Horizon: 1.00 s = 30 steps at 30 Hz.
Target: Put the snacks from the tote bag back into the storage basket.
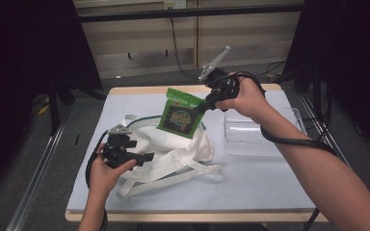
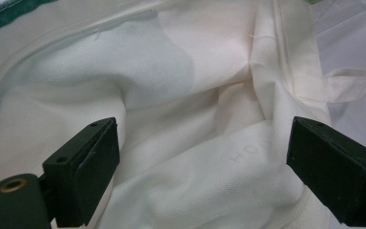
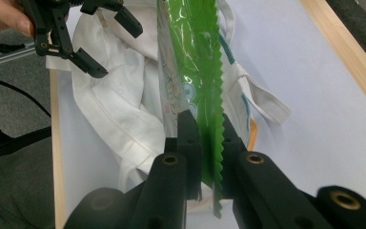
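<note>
Right tool (image 1: 203,107) is up over the middle of the worktop (image 1: 250,183), clamped tight on the green snack packet (image 1: 180,113). In the right gripper view the two black jaws pinch the packet's (image 3: 195,62) zigzag edge between them, and the packet runs away from the camera edge-on, so its print is squeezed to a sliver there and can't be read. From the high view the packet hangs tilted above the white cloth bag (image 1: 173,151), with a dark printed panel on its face; the lettering is too small to make out.

Left tool (image 1: 147,156) sits low at the bag's near-left side, jaws standing wide apart. In the left gripper view both black pads flank bare white fabric (image 2: 181,119), pressing on nothing; a green-trimmed hem is cut off at the top left corner, and faint letters on the cloth are only partly legible. Whether the pads brush the cloth can't be told. The same tool (image 3: 105,43) shows far off in the right gripper view, gaping over the bag's (image 3: 124,114) rim.

The bag lies crumpled, its straps (image 1: 173,175) trailing toward the near edge. A clear plastic tray (image 1: 250,134) rests to the right, partly hidden behind the right forearm.
</note>
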Tool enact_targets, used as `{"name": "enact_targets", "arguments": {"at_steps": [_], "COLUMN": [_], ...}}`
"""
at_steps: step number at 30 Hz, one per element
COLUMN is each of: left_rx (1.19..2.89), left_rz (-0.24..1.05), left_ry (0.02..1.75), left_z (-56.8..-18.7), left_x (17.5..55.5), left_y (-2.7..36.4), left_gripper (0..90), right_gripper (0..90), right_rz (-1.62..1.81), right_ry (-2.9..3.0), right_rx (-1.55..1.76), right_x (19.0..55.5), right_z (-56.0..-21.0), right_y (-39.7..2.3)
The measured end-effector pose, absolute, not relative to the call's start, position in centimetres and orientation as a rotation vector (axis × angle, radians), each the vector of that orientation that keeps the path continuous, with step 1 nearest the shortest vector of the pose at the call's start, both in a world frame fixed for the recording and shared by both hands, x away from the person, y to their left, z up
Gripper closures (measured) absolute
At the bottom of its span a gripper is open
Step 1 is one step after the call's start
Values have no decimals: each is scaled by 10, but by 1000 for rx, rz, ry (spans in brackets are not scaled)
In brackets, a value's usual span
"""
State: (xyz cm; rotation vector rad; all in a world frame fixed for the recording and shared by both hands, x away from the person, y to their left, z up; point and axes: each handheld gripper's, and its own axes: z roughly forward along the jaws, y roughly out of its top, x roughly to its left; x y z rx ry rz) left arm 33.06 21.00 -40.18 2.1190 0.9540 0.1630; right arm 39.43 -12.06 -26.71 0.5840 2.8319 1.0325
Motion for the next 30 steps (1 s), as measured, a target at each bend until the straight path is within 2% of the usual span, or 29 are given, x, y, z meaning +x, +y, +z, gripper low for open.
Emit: {"name": "enact_targets", "arguments": {"at_steps": [30], "left_rx": [2128], "left_rz": [152], "left_ry": [949], "left_z": [-404], "left_x": [332], "left_y": [208], "left_gripper": [107], "right_gripper": [850], "right_rz": [1068], "right_ry": [2799], "right_rx": [652], "right_x": [391], "right_z": [-257], "right_y": [-172]}}
